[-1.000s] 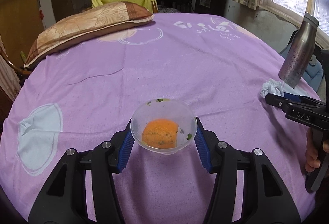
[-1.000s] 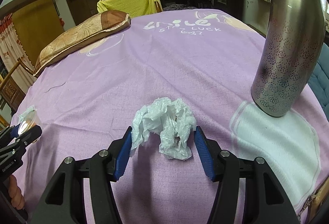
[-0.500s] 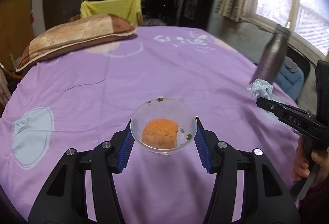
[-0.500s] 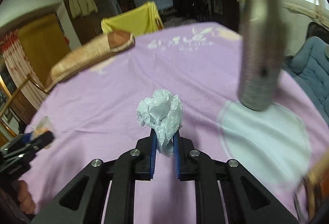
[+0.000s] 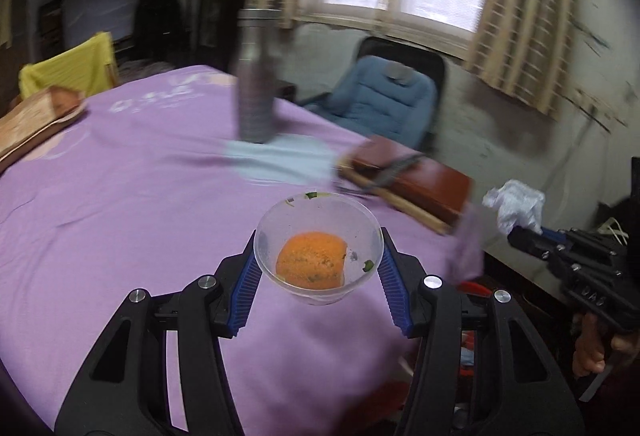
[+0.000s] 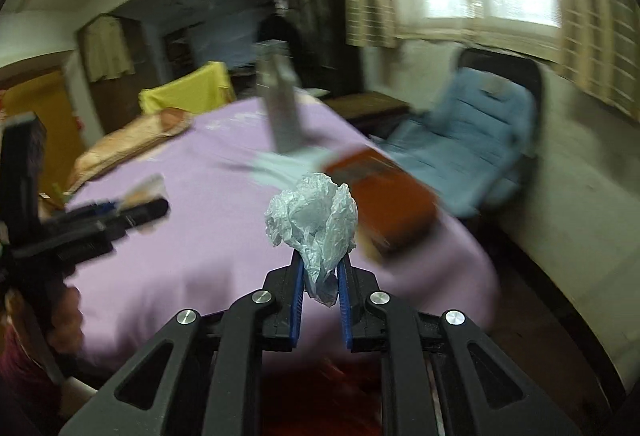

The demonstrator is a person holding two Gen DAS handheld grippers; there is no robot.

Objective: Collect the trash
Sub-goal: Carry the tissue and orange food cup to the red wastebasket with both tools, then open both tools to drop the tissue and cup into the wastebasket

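Note:
My left gripper (image 5: 318, 278) is shut on a clear plastic cup (image 5: 320, 236) with orange food residue inside, held above the purple bed sheet (image 5: 120, 196). My right gripper (image 6: 320, 288) is shut on a crumpled white plastic wrapper (image 6: 314, 220), lifted off the bed near its right edge. The wrapper (image 5: 516, 202) and right gripper (image 5: 524, 236) also show at the right of the left wrist view. The left gripper (image 6: 144, 212) with the cup shows at the left of the right wrist view.
A steel bottle (image 5: 256, 76) stands on the bed. A reddish-brown book or case (image 5: 404, 178) lies at the bed's right edge. A blue padded chair (image 5: 384, 100) stands beside the bed under the window. A pillow (image 6: 132, 144) lies at the far side.
Both grippers have swung to the right toward the bed's edge and risen. The right gripper closed on the wrapper and lifted it off the sheet. The left still holds the cup.

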